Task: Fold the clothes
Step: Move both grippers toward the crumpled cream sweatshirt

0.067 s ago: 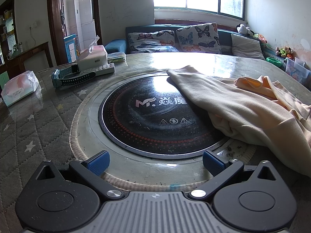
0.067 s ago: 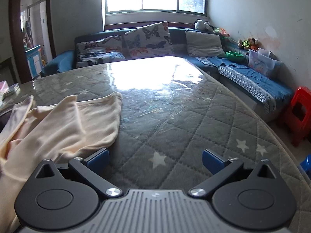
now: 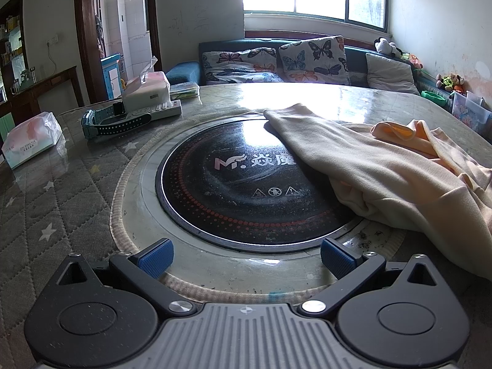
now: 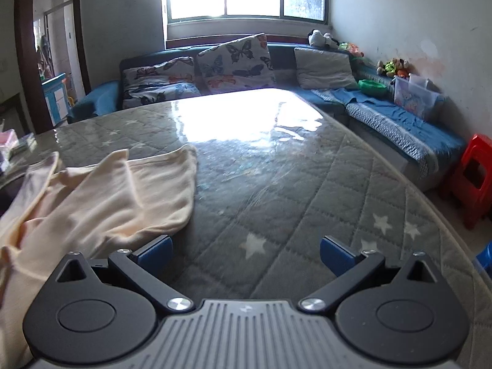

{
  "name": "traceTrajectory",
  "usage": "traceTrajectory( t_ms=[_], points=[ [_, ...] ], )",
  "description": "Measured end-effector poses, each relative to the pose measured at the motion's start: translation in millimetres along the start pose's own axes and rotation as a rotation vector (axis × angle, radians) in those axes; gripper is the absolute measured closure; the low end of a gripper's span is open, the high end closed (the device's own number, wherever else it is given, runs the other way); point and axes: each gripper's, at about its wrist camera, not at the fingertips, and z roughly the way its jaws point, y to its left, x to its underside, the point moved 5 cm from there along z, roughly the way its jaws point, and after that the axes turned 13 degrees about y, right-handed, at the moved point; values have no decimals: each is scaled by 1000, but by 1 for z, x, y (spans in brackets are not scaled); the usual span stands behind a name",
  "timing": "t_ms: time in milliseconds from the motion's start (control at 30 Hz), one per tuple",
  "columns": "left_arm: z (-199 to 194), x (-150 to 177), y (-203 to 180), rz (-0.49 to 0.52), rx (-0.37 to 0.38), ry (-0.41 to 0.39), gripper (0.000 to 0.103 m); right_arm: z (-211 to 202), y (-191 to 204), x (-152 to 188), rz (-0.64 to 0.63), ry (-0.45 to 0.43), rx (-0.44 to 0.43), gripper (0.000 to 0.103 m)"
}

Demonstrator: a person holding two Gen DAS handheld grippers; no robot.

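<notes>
Two sets of tongs hover low over a round bench (image 4: pixel 307 184) covered in grey quilted cloth with white stars under a glossy clear sheet. The left tongs (image 3: pixel 245 255) stand wide apart and hold nothing; below them lies the pale ring around a black induction hob (image 3: pixel 233 184) sunk into the bench's middle. The right tongs (image 4: pixel 244 253) are likewise spread wide and empty, over bare quilted cover.

A cream garment (image 3: pixel 384 178) lies rumpled and unfolded on the bench. In the left wrist view it sprawls from 12 o'clock round to 3 o'clock, one long limb draped over the hob's right part, with a peach-coloured fold showing near 2 o'clock. In the right wrist view the same garment (image 4: pixel 101 196) fills the 9 to 10 o'clock side, its hem just beside the left blue fingertip (image 4: pixel 155 253), though whether they touch I cannot tell.

At 10 o'clock in the left view sit a tissue box (image 3: pixel 147 90), a white remote (image 3: pixel 160 111), a blue watch (image 3: pixel 113 121), and a soft tissue pack (image 3: pixel 30 143) nearer 9 o'clock. A sofa (image 4: pixel 233 67) with butterfly cushions stands beyond, under the window.
</notes>
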Motion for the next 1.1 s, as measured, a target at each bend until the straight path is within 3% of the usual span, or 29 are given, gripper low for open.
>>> traceTrajectory(
  t_ms=[267,533,1100],
  points=[
    [-4,0,-5,-36,-17,33,0,-27,9,22,-43,-35,-32,0],
    [-21,14,-24,-23,-40,45,0,-47,20,35,-80,-12,-101,0],
    [-48,41,-57,-37,8,121,0,-69,44,62,-142,0,-186,7]
  ],
)
